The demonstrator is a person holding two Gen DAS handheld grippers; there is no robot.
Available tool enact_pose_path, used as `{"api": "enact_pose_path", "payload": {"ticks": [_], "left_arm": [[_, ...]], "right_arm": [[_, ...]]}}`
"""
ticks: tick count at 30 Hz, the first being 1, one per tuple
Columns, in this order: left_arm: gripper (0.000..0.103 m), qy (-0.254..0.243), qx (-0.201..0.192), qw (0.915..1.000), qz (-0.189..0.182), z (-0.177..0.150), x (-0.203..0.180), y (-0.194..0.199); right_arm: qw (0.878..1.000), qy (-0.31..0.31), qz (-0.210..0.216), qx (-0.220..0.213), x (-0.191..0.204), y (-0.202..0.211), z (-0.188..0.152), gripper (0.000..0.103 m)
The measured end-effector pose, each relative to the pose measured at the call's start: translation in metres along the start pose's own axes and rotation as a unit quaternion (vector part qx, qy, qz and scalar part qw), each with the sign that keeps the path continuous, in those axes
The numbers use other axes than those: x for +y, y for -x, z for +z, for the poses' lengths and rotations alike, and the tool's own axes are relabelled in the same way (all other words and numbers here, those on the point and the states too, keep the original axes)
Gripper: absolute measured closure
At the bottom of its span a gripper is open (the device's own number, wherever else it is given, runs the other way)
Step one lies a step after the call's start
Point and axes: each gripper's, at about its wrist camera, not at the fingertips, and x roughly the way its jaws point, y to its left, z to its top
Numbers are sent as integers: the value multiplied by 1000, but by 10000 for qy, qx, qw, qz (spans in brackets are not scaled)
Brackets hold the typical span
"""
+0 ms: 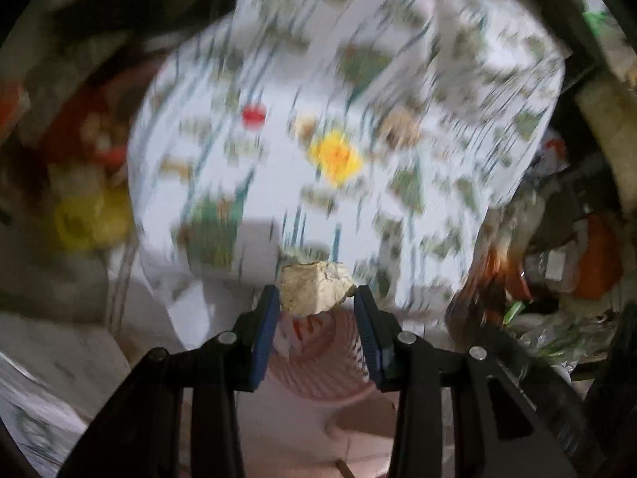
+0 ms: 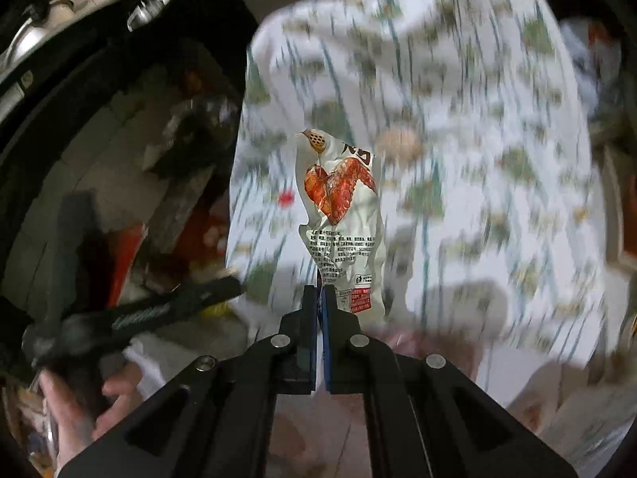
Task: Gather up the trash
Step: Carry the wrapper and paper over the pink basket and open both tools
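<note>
My left gripper (image 1: 314, 298) is shut on a crumpled beige lump of paper trash (image 1: 314, 286), held between its blue pads over a round table with a white patterned cloth (image 1: 358, 79). My right gripper (image 2: 319, 292) is shut on the lower edge of a white snack wrapper (image 2: 342, 207) printed with a red chicken wing; the wrapper stands up in front of the fingers above the same cloth (image 2: 477, 119). On the cloth lie a yellow scrap (image 1: 336, 155) and a small red piece (image 1: 253, 115), also in the right wrist view (image 2: 284, 198). Both views are motion blurred.
A dark heap of mixed trash lies right of the table (image 1: 557, 271). Yellow and red items lie at the left (image 1: 91, 215). The left hand and its gripper show at lower left of the right wrist view (image 2: 131, 314). A pink ribbed object (image 1: 318, 354) is below the left fingers.
</note>
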Motion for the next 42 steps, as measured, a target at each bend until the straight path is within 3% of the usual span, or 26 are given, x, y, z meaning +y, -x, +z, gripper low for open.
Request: {"api": "enact_pose_path", "payload": {"ticks": [7, 16, 19, 23, 28, 32, 33, 36, 37, 40, 42], "left_arm": [[66, 160, 472, 9987, 95, -30, 13, -46], [66, 5, 760, 9971, 105, -39, 13, -81], [66, 389, 1119, 9929, -47, -43, 26, -104], [66, 215, 1126, 9934, 64, -49, 30, -121], [66, 512, 1297, 9902, 10, -55, 43, -144], [66, 477, 1342, 9898, 45, -59, 40, -148], [64, 456, 1336, 9900, 56, -59, 39, -148], [37, 326, 1281, 9912, 124, -58, 35, -146], [36, 225, 1181, 9924, 282, -58, 33, -141], [36, 204, 1080, 9936, 257, -56, 33, -134], [36, 252, 1020, 9942, 210, -54, 34, -129]], "right_arm": [[9927, -634, -195, 1003, -29, -50, -70, 100], [9712, -1247, -583, 1944, -68, -133, -93, 100], [9668, -1406, -755, 1993, -82, -162, -91, 100], [9665, -1439, -908, 1921, -95, -191, -87, 100], [9694, -1269, -1150, 1758, -104, -201, -88, 100], [9707, -1204, -1178, 1711, -115, -202, -84, 100], [9715, -1216, -1157, 1672, -116, -201, -83, 100], [9713, -1354, -1141, 1587, -121, -200, -83, 98], [9708, -1390, -1119, 1605, -123, -199, -83, 90], [9720, -1313, -1249, 1495, -123, -198, -83, 41], [9721, -1187, -1483, 1379, -120, -194, -81, 38]]}}
